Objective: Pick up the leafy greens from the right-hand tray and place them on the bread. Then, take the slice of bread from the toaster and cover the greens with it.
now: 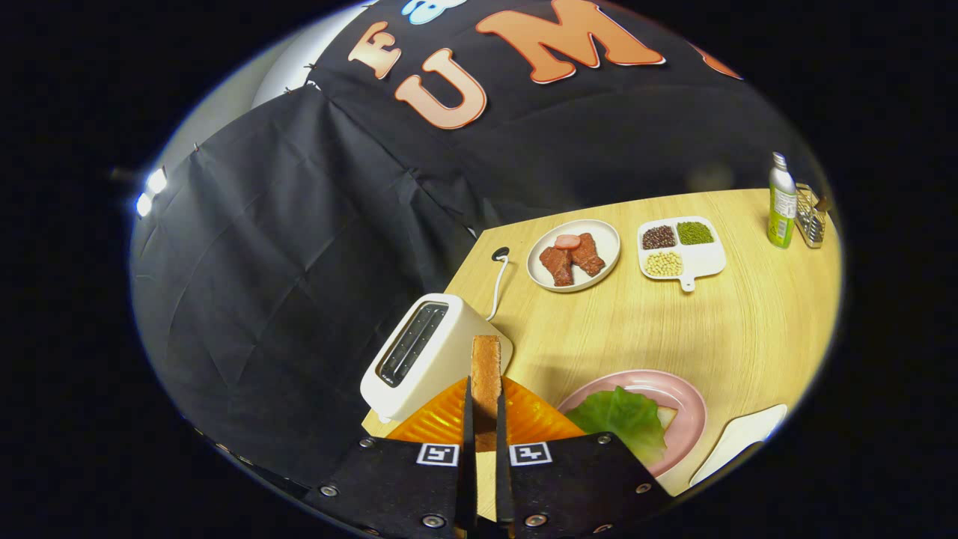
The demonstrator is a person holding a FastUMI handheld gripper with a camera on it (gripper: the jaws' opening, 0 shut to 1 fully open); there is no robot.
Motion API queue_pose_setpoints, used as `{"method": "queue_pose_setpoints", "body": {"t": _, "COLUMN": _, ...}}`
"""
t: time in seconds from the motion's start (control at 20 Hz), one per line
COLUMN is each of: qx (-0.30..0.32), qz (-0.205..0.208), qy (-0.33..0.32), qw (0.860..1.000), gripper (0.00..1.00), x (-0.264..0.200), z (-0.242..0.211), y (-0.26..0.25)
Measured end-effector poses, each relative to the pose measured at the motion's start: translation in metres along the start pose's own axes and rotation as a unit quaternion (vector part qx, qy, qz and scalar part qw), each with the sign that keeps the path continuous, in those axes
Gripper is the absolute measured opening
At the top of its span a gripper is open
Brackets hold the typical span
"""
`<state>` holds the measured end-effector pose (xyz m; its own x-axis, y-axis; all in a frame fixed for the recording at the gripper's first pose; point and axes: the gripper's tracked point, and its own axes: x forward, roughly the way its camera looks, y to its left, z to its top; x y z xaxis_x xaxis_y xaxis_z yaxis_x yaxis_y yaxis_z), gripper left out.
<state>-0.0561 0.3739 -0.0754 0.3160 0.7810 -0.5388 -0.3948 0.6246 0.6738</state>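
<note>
Holding the slice of bread (486, 374) upright, your gripper (485, 408) has both fingers pressed on its flat sides, lifted above the desk (673, 329). The white toaster (423, 352) sits just left of it. Right of the fingers, the leafy greens (621, 419) lie on bread on the pink plate (688, 404). Beyond are a plate of meat (574, 254) and a divided tray of beans (679, 251).

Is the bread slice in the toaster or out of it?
Out. The gripper is shut on the bread slice, held edge-on above the table, and the toaster slot looks empty.
</note>
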Motion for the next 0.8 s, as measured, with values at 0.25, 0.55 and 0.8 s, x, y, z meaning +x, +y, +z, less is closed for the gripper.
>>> {"method": "queue_pose_setpoints", "body": {"t": 0.25, "qx": 0.025, "qz": -0.017, "qy": 0.010, "qw": 0.999, "gripper": 0.10, "x": -0.001, "z": -0.028, "y": -0.034}}
{"method": "queue_pose_setpoints", "body": {"t": 0.55, "qx": 0.042, "qz": -0.041, "qy": 0.023, "qw": 0.998, "gripper": 0.10, "x": -0.001, "z": -0.057, "y": -0.072}}
{"method": "queue_pose_setpoints", "body": {"t": 0.8, "qx": 0.034, "qz": -0.086, "qy": 0.027, "qw": 0.995, "gripper": 0.10, "x": -0.002, "z": -0.072, "y": -0.109}}
